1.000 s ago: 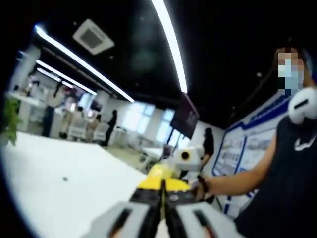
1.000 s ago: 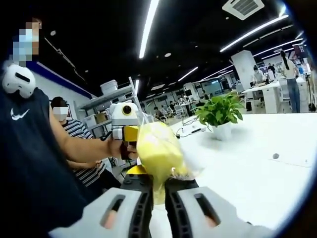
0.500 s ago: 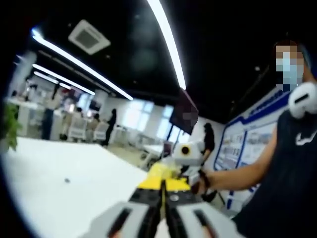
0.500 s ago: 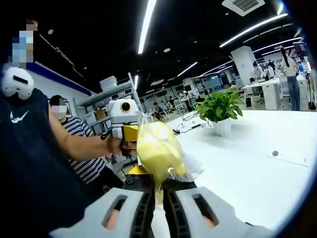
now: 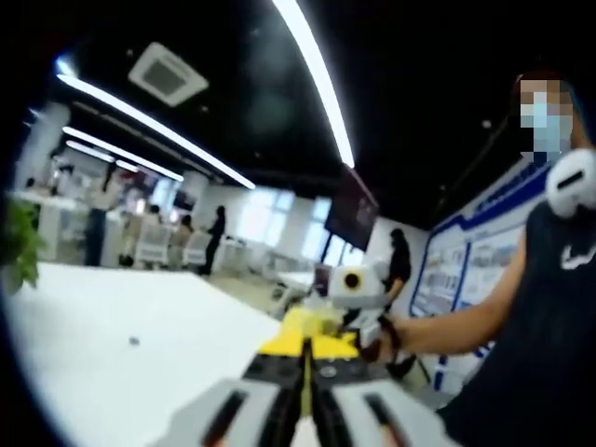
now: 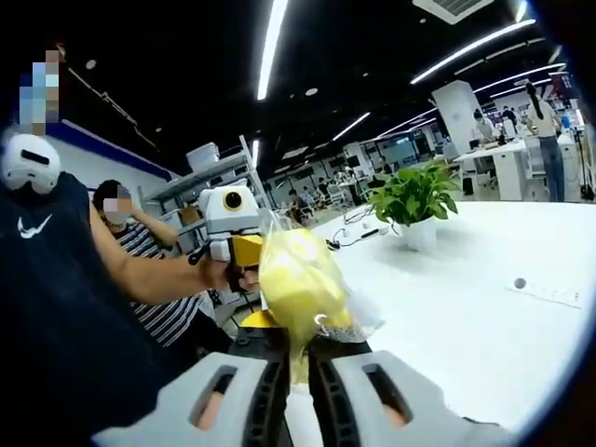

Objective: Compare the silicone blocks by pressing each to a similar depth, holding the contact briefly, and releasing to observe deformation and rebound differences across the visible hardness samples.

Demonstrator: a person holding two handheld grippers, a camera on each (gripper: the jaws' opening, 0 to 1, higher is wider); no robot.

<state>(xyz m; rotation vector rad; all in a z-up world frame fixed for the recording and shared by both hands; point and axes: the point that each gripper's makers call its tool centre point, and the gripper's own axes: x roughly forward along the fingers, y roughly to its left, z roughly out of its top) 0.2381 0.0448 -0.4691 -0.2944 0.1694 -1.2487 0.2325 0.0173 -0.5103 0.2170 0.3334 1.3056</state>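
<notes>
A soft yellow silicone block (image 6: 296,279) sits inside a clear plastic bag (image 6: 358,315), held up above the white table. My right gripper (image 6: 298,358) is shut on the bag's lower edge, with the block bulging just above the jaws. My left gripper (image 6: 250,253) comes in from the left and meets the bag's upper corner. In the left gripper view, my left gripper (image 5: 305,358) has its jaws pressed together, and the yellow block (image 5: 303,322) lies just beyond the tips. The right gripper (image 5: 335,317) faces it from the far side, held by a hand (image 5: 380,343).
A white table (image 6: 466,326) spreads to the right, with a potted plant (image 6: 414,200) and a small round fitting (image 6: 520,283). The person holding the grippers, in a dark sleeveless top (image 6: 56,307), stands close. A seated person in stripes (image 6: 154,256) and shelving are behind.
Both views have drifted slightly with the hands. The two grippers stay shut and the bagged block hangs between them as before.
</notes>
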